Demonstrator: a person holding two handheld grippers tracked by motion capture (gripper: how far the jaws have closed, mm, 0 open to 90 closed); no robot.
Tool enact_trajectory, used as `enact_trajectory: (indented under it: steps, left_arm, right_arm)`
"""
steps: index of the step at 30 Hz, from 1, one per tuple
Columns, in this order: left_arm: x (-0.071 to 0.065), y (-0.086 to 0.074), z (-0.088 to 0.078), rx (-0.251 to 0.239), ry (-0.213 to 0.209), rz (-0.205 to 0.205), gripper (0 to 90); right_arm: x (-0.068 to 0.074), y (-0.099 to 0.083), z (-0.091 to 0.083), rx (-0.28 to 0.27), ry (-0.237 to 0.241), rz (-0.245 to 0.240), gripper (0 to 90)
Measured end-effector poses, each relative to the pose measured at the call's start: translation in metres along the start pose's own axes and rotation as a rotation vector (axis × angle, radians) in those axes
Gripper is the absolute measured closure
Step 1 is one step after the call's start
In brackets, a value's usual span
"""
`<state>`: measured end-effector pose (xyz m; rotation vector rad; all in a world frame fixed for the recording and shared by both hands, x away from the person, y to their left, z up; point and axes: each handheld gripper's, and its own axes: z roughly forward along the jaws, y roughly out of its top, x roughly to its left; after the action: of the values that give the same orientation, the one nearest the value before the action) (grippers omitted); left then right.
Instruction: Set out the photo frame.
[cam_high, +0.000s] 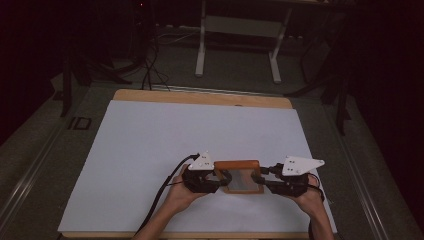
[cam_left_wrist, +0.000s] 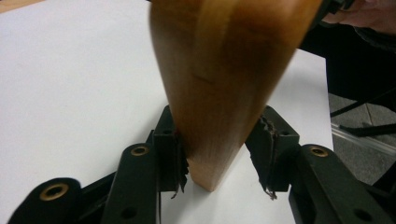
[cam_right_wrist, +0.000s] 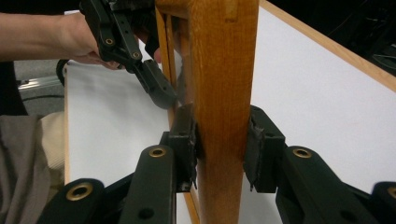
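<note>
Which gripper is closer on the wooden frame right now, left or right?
Right. The right gripper has both jaws pressed on the wooden frame. The left gripper straddles its other end: one jaw touches, the other stands off.

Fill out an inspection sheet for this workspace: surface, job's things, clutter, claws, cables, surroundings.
Surface: white sheet over a wooden table.
Job's things: wooden frame between both claws.
Clutter: nothing seen.
Claws: left claw has one pad on the frame's edge, the other apart; right claw is clamped on the opposite edge.
Cables: black cable trails from the left claw.
Surroundings: dim room, white stand behind the table.
</note>
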<state>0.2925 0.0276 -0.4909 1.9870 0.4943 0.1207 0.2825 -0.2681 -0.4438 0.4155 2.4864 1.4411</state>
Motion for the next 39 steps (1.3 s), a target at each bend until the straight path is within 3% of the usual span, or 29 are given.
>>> enact_trajectory:
  steps: [5, 12, 21, 39]
  left_arm:
    - [-0.002, 0.003, -0.002, 0.024, -0.001, 0.026, 61.7]
    - [0.001, 0.007, -0.011, 0.029, -0.001, 0.039, 63.2]
    - [0.017, 0.010, -0.039, 0.006, 0.010, 0.019, 64.2]
    - [0.033, 0.011, -0.071, -0.057, 0.055, -0.031, 63.8]
  right_arm:
    - [-0.004, -0.003, -0.001, 0.005, 0.027, 0.011, 66.8]
    - [-0.005, -0.002, 0.003, -0.011, 0.026, 0.022, 65.6]
    - [-0.010, 0.009, 0.026, -0.037, 0.038, 0.074, 64.8]
    - [-0.017, 0.026, 0.055, -0.116, 0.066, 0.136, 63.8]
